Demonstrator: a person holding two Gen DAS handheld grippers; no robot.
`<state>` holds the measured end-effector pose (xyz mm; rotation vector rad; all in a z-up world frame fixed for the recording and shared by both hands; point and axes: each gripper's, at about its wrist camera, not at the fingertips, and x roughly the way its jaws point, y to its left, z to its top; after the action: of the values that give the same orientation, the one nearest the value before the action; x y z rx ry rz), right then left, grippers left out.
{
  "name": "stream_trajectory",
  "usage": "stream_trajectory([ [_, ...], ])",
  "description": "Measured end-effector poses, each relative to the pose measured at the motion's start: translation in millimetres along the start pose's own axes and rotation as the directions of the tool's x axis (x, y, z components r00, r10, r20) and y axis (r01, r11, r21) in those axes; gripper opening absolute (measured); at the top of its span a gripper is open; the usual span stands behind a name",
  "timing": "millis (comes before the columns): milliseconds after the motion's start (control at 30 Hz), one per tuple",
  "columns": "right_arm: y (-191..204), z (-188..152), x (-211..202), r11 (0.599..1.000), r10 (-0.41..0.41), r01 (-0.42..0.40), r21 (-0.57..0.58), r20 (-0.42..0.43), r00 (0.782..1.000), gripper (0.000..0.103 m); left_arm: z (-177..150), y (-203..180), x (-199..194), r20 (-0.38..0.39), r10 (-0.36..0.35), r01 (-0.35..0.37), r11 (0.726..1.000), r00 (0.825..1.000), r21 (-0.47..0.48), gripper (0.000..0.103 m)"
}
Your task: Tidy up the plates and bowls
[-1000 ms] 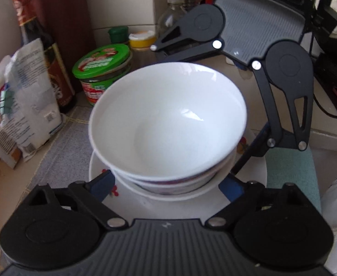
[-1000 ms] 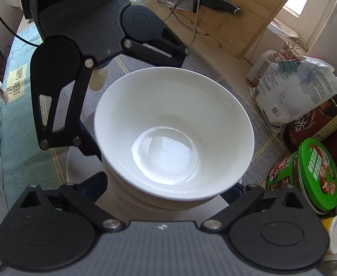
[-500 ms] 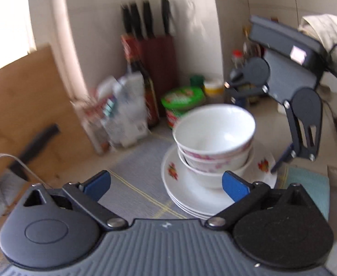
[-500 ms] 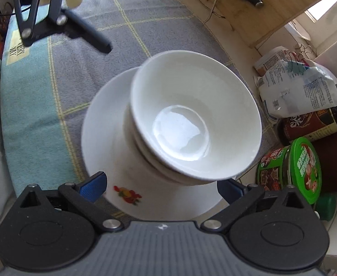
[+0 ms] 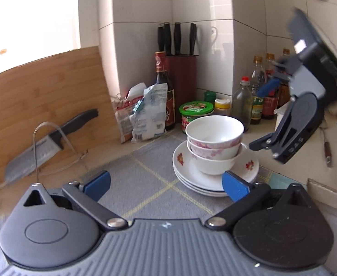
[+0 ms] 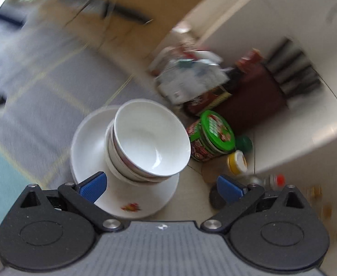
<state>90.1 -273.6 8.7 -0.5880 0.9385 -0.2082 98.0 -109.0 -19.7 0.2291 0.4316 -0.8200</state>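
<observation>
Three white bowls (image 5: 214,142) with pink flower prints sit nested on a stack of white flowered plates (image 5: 184,172) on the grey mat. In the right wrist view the same bowls (image 6: 152,138) and plates (image 6: 88,142) lie just ahead of the fingers. My left gripper (image 5: 166,184) is open and empty, drawn back from the stack, which stands ahead and to its right. My right gripper (image 6: 160,187) is also open and empty, above the near rim of the plates. That right gripper (image 5: 290,119) shows in the left wrist view, raised to the right of the bowls.
A green-lidded jar (image 5: 196,112), sauce bottles (image 5: 258,96), a knife block (image 5: 180,69) and food bags (image 5: 145,119) crowd the corner behind the stack. A cleaver on a wire stand (image 5: 42,147) leans against a wooden board (image 5: 42,96) at left. The grey checked mat (image 5: 145,179) covers the counter.
Both grippers have let go of the top bowl, now nested on the stack, and pulled back and up away from it. Their views now take in the whole counter corner.
</observation>
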Motion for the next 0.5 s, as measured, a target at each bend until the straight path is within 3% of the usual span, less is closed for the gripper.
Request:
stream_trajectory([
  [67,12,-7,-13,0.982,-0.053,0.05,0.184,0.012,0.999,0.103,-1,3,-7,-0.018,0.026,-0.027,1.0,0.999,-0.006,0.102],
  [133,25,-20,-24,0.936,-0.054,0.05,0.348,0.003,0.999,0.103,-1,4,-12,-0.021,0.056,-0.056,0.998,0.998,-0.008,0.102],
  [200,36,-34,-36,0.86,-0.058,0.054,0.508,-0.01,0.998,0.103,0,6,-19,-0.021,0.063,-0.064,0.998,0.998,-0.018,0.102],
  [300,44,-51,-50,0.711,-0.028,0.027,0.703,-0.01,1.0,0.103,4,6,-25,-0.053,0.069,-0.071,0.997,0.996,-0.041,0.102],
  [367,48,-56,-60,0.641,-0.021,0.021,0.767,-0.01,1.0,0.103,7,3,-26,-0.082,0.092,-0.096,0.994,0.992,-0.051,0.102],
  [500,49,-58,-82,0.602,-0.074,0.015,0.798,0.037,0.997,0.103,14,-3,-35,-0.093,0.132,-0.137,0.989,0.987,-0.052,0.102],
])
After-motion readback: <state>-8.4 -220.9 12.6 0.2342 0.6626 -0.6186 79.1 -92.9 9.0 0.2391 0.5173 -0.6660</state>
